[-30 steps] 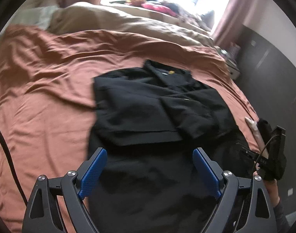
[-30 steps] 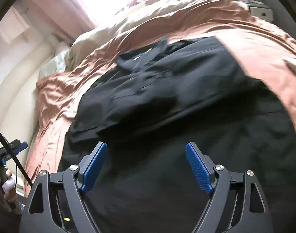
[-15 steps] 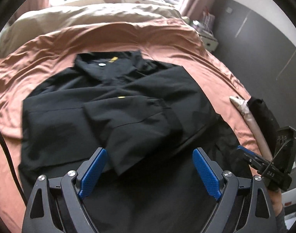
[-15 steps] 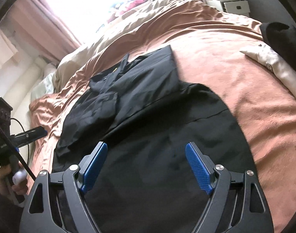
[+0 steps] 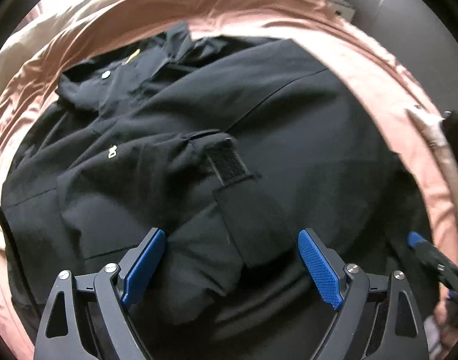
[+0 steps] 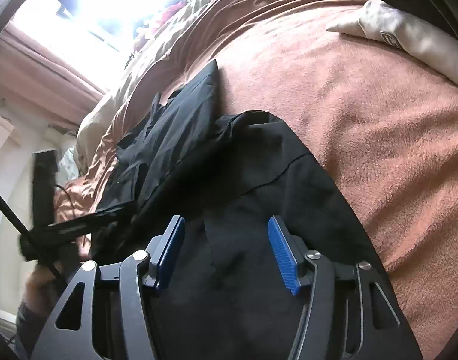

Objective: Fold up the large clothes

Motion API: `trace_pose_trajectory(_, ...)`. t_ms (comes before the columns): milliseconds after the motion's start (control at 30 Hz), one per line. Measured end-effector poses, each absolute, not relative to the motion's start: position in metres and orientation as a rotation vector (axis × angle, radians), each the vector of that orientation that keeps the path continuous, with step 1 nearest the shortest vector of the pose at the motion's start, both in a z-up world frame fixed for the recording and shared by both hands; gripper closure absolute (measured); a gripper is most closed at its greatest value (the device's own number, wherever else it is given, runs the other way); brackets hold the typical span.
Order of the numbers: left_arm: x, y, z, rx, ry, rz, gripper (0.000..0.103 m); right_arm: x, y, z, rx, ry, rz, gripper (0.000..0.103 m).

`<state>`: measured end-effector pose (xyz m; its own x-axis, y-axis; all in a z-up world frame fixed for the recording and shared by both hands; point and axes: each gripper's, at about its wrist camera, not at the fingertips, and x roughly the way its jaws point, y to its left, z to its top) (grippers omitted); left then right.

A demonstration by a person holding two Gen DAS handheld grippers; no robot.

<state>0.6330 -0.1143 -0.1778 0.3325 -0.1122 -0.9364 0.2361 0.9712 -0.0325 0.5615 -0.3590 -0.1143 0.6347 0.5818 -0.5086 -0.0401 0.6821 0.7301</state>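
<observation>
A black jacket (image 5: 289,114) lies on the rust-coloured bedspread (image 5: 379,69), collar at the far end and both sleeves folded across its front. My left gripper (image 5: 232,265) hovers close above it, open wide, with the folded sleeve and its velcro cuff (image 5: 229,162) just ahead of the fingers. My right gripper (image 6: 227,253) is low over the jacket's near hem (image 6: 259,162) by its right edge. Its jaws are closing with black fabric between them, and the pads do not visibly press on it. The right gripper's blue tip (image 5: 418,240) shows at the right edge of the left wrist view.
A cream rolled garment (image 6: 409,36) and a dark one lie on the bedspread to the right. A beige duvet (image 6: 216,0) is bunched at the far end below a bright window. A cable (image 6: 6,207) and the blurred left tool (image 6: 42,180) stand at the left.
The left gripper swung over the jacket and sank close to the folded sleeve. The right gripper dropped to the hem at the jacket's right edge, and its fingers have drawn closer together.
</observation>
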Motion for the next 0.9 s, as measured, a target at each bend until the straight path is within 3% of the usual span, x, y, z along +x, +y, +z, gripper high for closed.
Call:
trace_pose_trajectory(100, 0.637, -0.109, -0.185, 0.092, 1.216, -0.214, 0.020, 0.563, -0.359, -0.117, 0.755, 0.818, 0.400, 0.049)
trace_pose_trajectory(233, 0.637, -0.107, -0.181, 0.098, 1.223, -0.240, 0.059, 0.564, -0.358, -0.120, 0.755, 0.816, 0.395, 0.049)
trace_pose_trajectory(300, 0.633, -0.104, -0.171, 0.115, 1.204, -0.236, 0.069, 0.566, -0.359, -0.120, 0.752, 0.818, 0.388, 0.049)
trace_pose_trajectory(700, 0.593, 0.018, -0.085, -0.057, 1.060, -0.196, 0.071, 0.554, -0.353, -0.094, 0.734, 0.807, 0.351, 0.049)
trace_pose_trajectory(900, 0.569, 0.075, -0.069, -0.102, 1.052, -0.144, 0.053, 0.549, -0.335, -0.078, 0.701, 0.803, 0.371, 0.049)
